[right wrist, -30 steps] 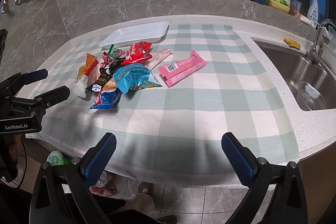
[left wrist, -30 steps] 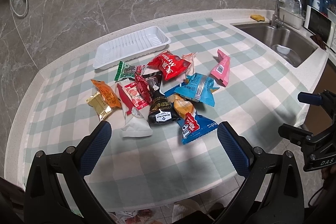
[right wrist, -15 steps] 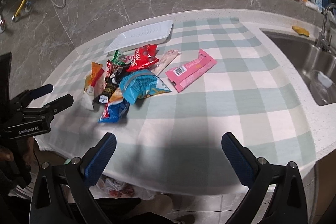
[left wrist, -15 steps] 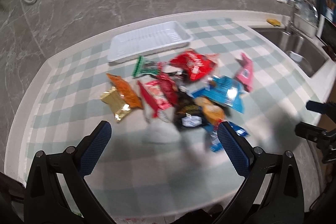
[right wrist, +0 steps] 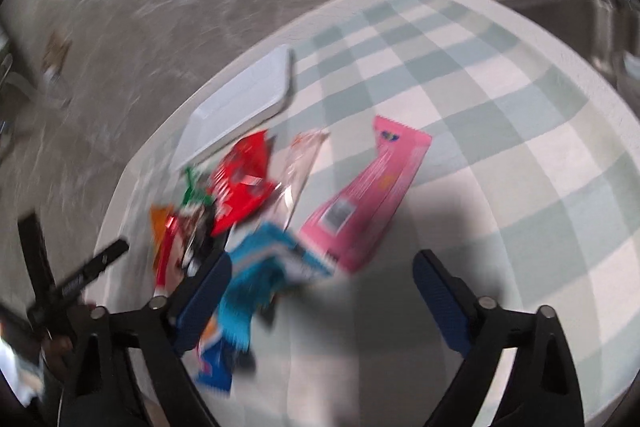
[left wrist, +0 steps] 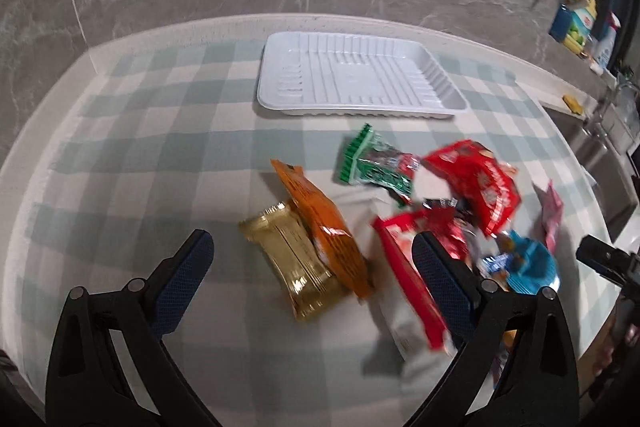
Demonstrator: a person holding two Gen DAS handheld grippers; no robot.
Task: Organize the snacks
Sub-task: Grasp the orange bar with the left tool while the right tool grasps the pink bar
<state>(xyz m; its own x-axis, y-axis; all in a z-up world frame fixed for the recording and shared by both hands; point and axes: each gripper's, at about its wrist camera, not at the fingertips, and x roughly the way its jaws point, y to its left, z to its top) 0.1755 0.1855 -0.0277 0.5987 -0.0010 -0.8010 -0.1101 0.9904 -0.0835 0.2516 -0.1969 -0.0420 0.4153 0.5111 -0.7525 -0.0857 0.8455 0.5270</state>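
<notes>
A pile of snack packets lies on the checked cloth. In the left wrist view my left gripper (left wrist: 312, 255) is open above a gold packet (left wrist: 294, 263) and an orange packet (left wrist: 320, 227), with a green packet (left wrist: 372, 163) and a red bag (left wrist: 476, 183) farther off. A white ribbed tray (left wrist: 356, 79) sits empty behind them. In the blurred right wrist view my right gripper (right wrist: 322, 275) hovers with its jaws closing and nothing pressed between them. A pink packet (right wrist: 368, 195) lies just ahead, a blue bag (right wrist: 264, 275) by the left finger.
The marble wall rises behind the counter. A sink (left wrist: 600, 143) and bottles (left wrist: 576, 23) stand at the right in the left wrist view. The other gripper (left wrist: 608, 263) shows at that view's right edge. The counter's curved front edge is close below both grippers.
Both grippers have swung in low over the pile and rolled. The left now frames the gold and orange packets; the right has neared the pink packet, its fingers slightly narrower.
</notes>
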